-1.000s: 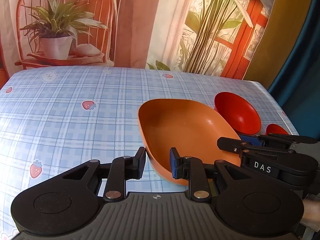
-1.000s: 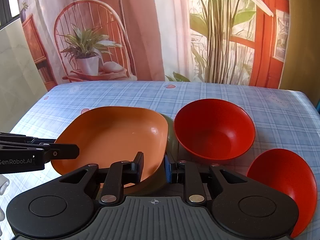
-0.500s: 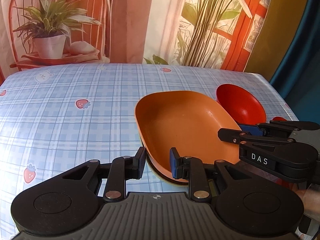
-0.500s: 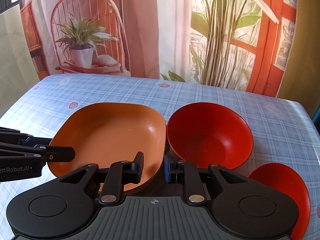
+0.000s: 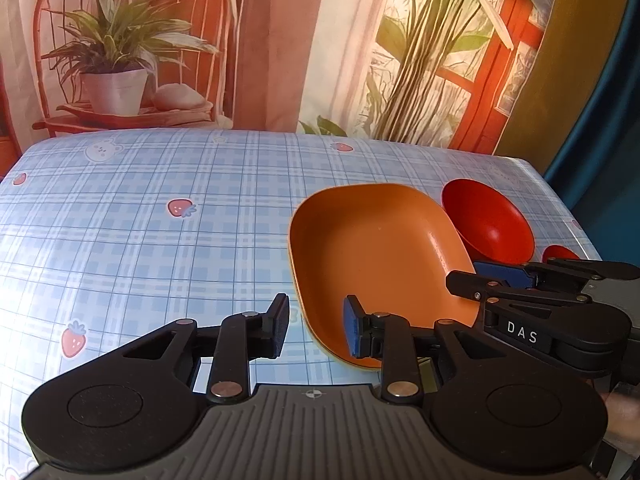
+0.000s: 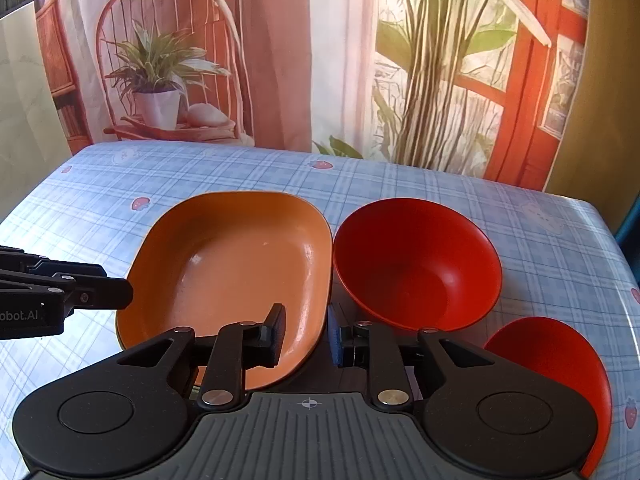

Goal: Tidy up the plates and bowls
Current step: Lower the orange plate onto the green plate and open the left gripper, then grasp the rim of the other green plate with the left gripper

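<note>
1. Orange and glossy, the plate is sitting on the surface, a little left of the middle in the right wrist view; a darker rim is peeking out under its near edge, possibly a second plate beneath it, though I cannot tell for sure.
2. The right gripper is straddling the plate's near right rim, one finger over the inside and one outside, with a gap showing on both sides, so it is parted and gripping nothing.
3. The left gripper is likewise spread around the plate's near left rim in its own view, pads apart from the rim, holding nothing.
4. Just right of the plate, the large red bowl is standing upright, its rim nearly touching the plate's edge.
5. A small red bowl is lying near and right of that, partly hidden behind the right gripper's body.
6. Judging from this, the plates look settled and the bowls are waiting to be nested.
7. Risks: a gripper pulling away crookedly could be catching the rim and dragging or tipping the plate; the right gripper swinging right could be knocking the large red bowl, which is crowding it; the glossy surfaces look slippery, so a shallow pinch on a bowl rim could be slipping.
</note>
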Tool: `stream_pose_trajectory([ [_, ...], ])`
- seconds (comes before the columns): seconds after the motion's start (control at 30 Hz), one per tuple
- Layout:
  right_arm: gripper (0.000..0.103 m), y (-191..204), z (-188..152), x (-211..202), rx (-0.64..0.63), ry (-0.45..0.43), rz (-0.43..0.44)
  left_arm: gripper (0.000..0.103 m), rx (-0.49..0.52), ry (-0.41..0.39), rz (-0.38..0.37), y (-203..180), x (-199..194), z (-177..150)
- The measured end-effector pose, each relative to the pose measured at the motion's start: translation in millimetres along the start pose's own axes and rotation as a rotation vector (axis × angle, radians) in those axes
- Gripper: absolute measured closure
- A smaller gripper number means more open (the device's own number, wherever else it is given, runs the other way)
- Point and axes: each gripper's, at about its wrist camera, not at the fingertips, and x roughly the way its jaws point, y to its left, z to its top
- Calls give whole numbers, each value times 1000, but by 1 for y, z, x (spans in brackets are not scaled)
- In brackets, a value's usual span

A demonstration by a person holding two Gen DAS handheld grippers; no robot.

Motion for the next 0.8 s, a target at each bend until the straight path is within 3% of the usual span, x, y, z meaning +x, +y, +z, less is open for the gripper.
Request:
stream_pose_trajectory([
  [0.33,79,7,-8,-33,-2,-48,29,65,8,-27,22,-4,-26,-8],
  [0.8,79,18,-40,-69,-3,-74,75,65,2,4,58,-10,-50,-45],
])
